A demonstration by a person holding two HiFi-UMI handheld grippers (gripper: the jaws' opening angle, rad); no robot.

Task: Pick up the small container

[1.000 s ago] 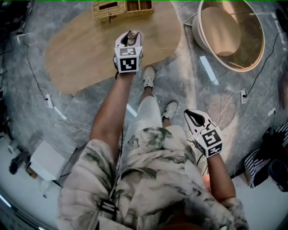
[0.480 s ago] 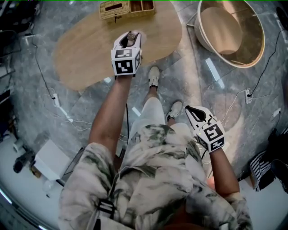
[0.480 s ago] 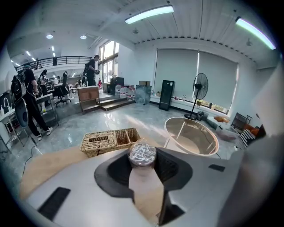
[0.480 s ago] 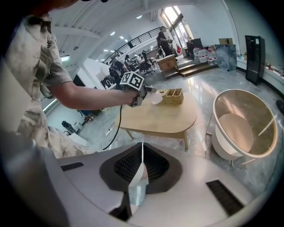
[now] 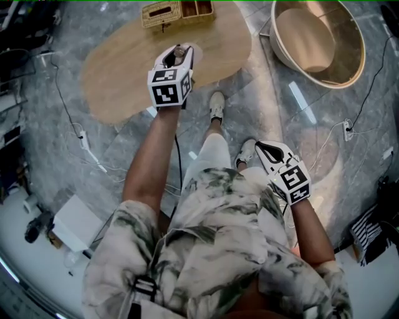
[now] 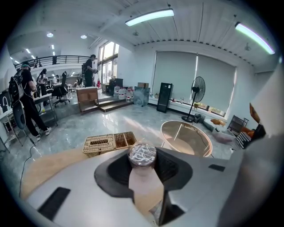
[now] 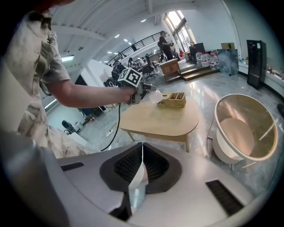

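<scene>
Desk: we see a light wooden oval desk (image 5: pixel 118 75) on the grey stone floor (image 5: pixel 56 156), with a woven wicker basket (image 5: pixel 163 11) at its far edge.
Left gripper: the left gripper (image 5: pixel 177 56) is clenched on a small round container with a white-streaked top (image 6: pixel 142 154); both jaws press on its sides.
Container place: between the left jaws, in the air over the desk, apart from the basket.
Right gripper: the right gripper (image 5: pixel 262 149) is clenched on nothing, its jaws touching, low beside our body.
Far right: a big round beige tub (image 5: pixel 352 68) stands on the floor.
</scene>
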